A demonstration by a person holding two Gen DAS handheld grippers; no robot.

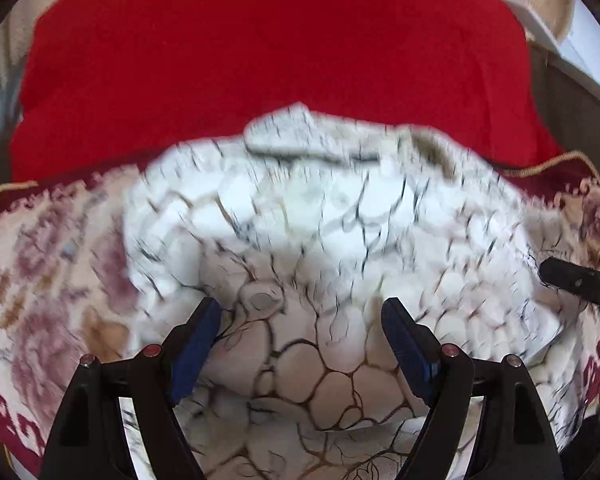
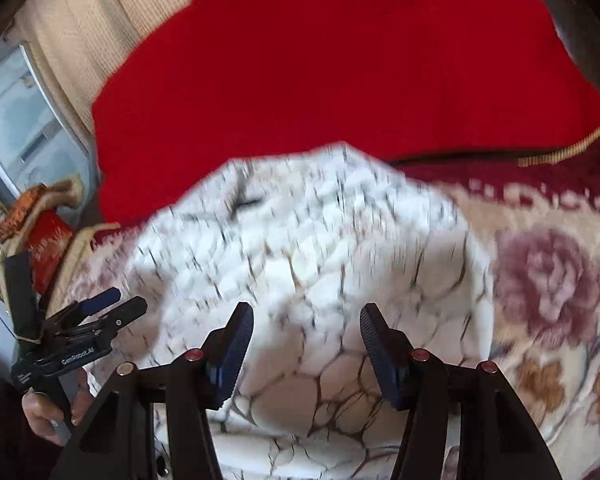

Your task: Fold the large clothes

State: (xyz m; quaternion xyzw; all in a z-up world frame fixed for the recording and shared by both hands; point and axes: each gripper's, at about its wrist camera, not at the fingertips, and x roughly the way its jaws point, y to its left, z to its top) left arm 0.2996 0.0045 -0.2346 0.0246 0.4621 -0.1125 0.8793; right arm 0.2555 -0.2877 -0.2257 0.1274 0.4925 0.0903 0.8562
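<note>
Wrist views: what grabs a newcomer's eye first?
The white garment with a dark crackle-vein print, heaped in the middle on a floral cream-and-maroon woven cover. Behind it, a bright red plush blanket fills the top. Both claws, left and right, hang open over the garment.

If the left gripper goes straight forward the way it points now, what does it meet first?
Most likely the white garment. It fills the view between and ahead of the open fingers of the left gripper. The floral cover lies off to the side, out of that line. Depth is unclear from blur.
</note>
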